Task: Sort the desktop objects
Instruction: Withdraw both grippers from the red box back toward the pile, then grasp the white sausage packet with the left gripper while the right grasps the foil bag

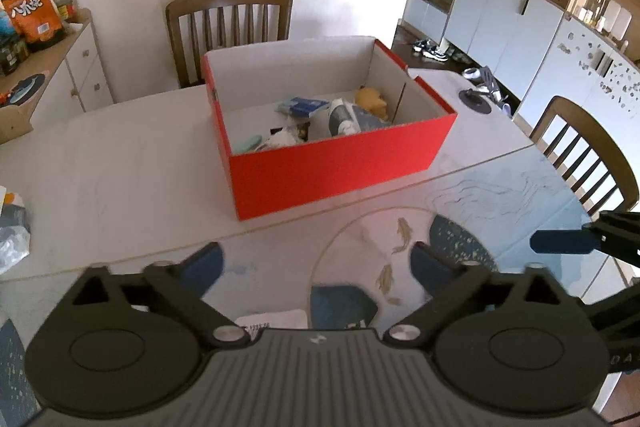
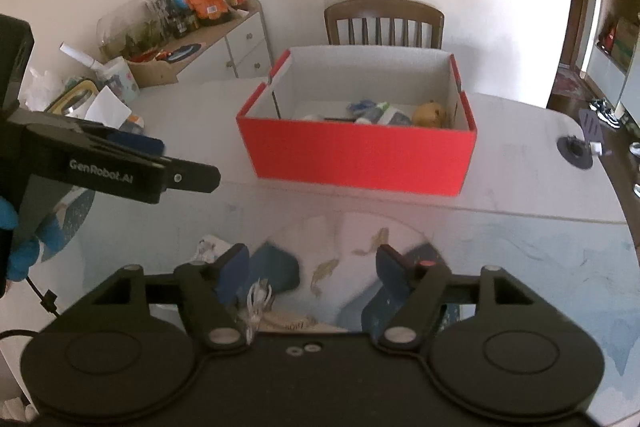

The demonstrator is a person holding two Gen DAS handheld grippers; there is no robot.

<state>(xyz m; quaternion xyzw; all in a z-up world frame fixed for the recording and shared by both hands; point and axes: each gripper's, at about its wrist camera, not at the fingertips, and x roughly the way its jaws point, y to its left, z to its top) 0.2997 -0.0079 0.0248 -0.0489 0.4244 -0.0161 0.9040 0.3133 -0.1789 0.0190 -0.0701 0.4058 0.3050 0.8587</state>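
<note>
A red box (image 1: 340, 167) with a white inside stands open on the table; it also shows in the right wrist view (image 2: 360, 159). Inside lie a yellow toy (image 1: 374, 101), a blue packet (image 1: 304, 106), a white tube (image 1: 340, 117) and other small items. My left gripper (image 1: 316, 267) is open and empty, hovering over the patterned mat (image 1: 500, 203) in front of the box. My right gripper (image 2: 308, 267) is open and empty over the same mat (image 2: 520, 251). A small clear wrapper (image 2: 256, 303) lies just under its left finger. The left gripper shows at the left of the right wrist view (image 2: 180, 171).
A wooden chair (image 1: 230, 23) stands behind the table, another chair (image 1: 588, 155) at the right. A sideboard (image 2: 224, 47) with snack bags and jars is at the left. Clutter (image 2: 92, 95) sits on the table's left end. A dark round object (image 2: 576, 151) lies at the right.
</note>
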